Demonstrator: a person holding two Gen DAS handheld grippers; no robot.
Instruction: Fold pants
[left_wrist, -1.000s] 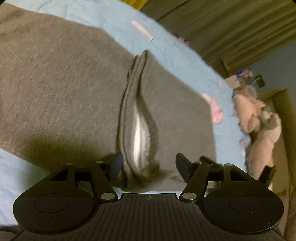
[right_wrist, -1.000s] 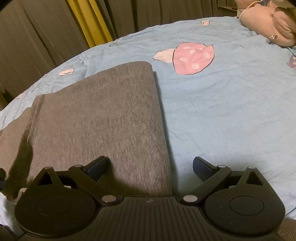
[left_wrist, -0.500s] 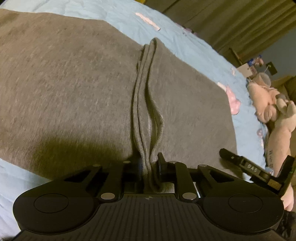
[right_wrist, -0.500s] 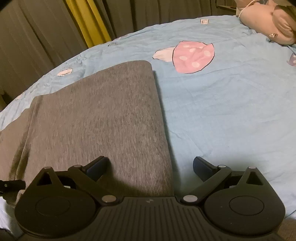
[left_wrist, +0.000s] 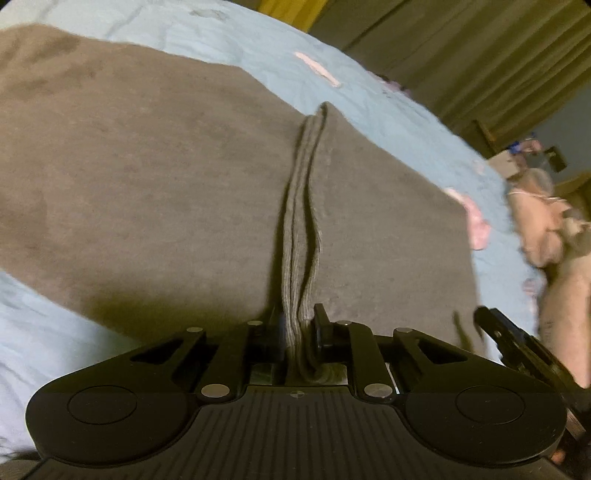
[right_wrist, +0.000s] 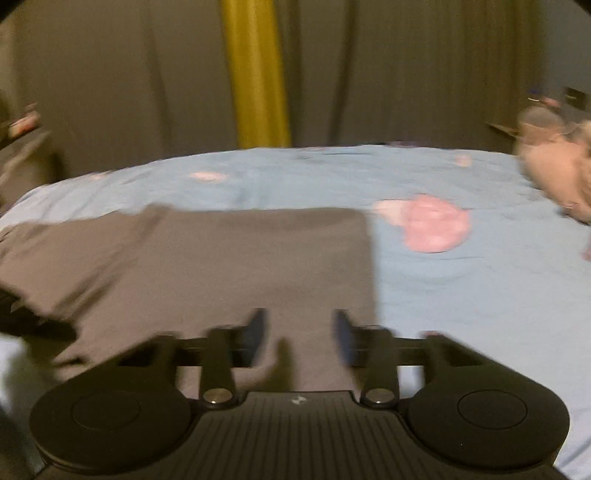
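The grey pants (left_wrist: 155, 192) lie flat on the light blue bed sheet (left_wrist: 221, 40), with a ribbed waistband edge (left_wrist: 301, 206) running up the middle of the left wrist view. My left gripper (left_wrist: 298, 325) is shut on the near end of that waistband edge. In the blurred right wrist view the pants (right_wrist: 240, 266) fill the near left. My right gripper (right_wrist: 299, 332) is over their near edge, jaws partly closed with a gap, and holds nothing. Its black body (left_wrist: 517, 343) shows at the lower right of the left wrist view.
A pink mushroom print (right_wrist: 432, 229) marks the sheet (right_wrist: 480, 295) right of the pants. A plush toy (right_wrist: 557, 177) lies at the far right of the bed. Dark curtains with a yellow strip (right_wrist: 258, 74) hang behind the bed.
My left gripper closed on the waistband edge and keeps hold of it. My right gripper moved left over the pants' near edge, tilted up, and its jaws narrowed.
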